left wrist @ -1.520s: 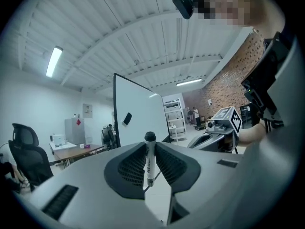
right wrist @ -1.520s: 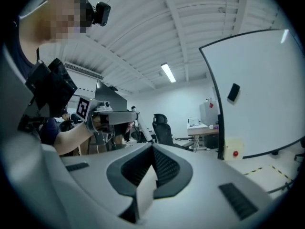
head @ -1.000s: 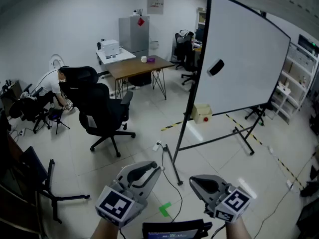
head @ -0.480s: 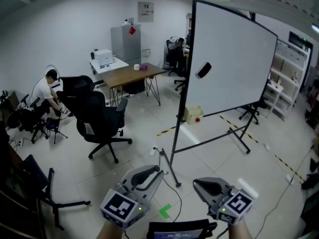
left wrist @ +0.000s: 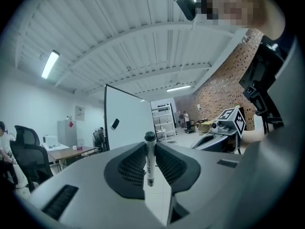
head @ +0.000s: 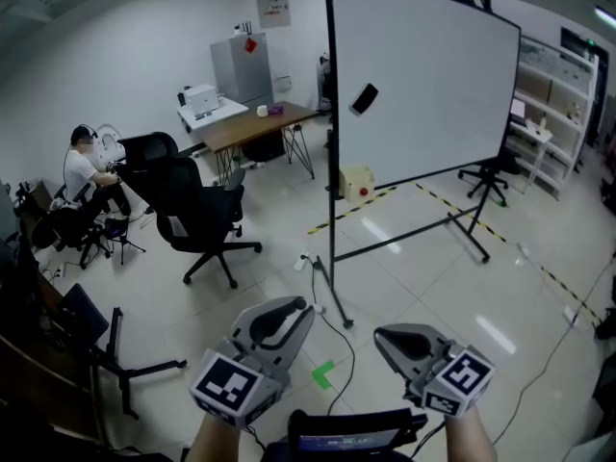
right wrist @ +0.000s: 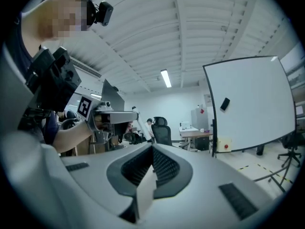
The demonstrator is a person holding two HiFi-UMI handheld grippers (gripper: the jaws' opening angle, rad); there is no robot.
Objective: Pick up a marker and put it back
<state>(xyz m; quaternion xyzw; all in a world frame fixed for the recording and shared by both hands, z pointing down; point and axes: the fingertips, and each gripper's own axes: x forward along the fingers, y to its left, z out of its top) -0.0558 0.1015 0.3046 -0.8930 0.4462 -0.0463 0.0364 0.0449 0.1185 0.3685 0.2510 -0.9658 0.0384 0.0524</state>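
Whiteboard (head: 423, 85) on a wheeled stand, upright, filling the upper right of the head view. All places are given from it.

Shelving (head: 553, 85) past the whiteboard's right edge, against the wall.

Black office chair (head: 197, 215) well left of the whiteboard, on open floor.

Wooden bench (head: 255, 126) left of the whiteboard and behind the chair, with small items on it too small to name. Person (head: 85, 166) seated far left of the whiteboard, by the wall.

Pale box (head: 356, 181) on the floor just below the whiteboard's lower left corner.

Left gripper (head: 300, 306) and right gripper (head: 383, 335) side by side, well in front of the whiteboard's stand and apart from each other, both pointing toward it.

Black eraser (head: 364, 98) stuck on the whiteboard face, near its left edge.

Marker (left wrist: 150, 159) is well short of the whiteboard: in the left gripper view it stands upright, cap up, clamped between the left jaws. The jaws are narrow, with the pads pressing on its barrel from both sides.

Right jaws are drawn together with nothing between them.
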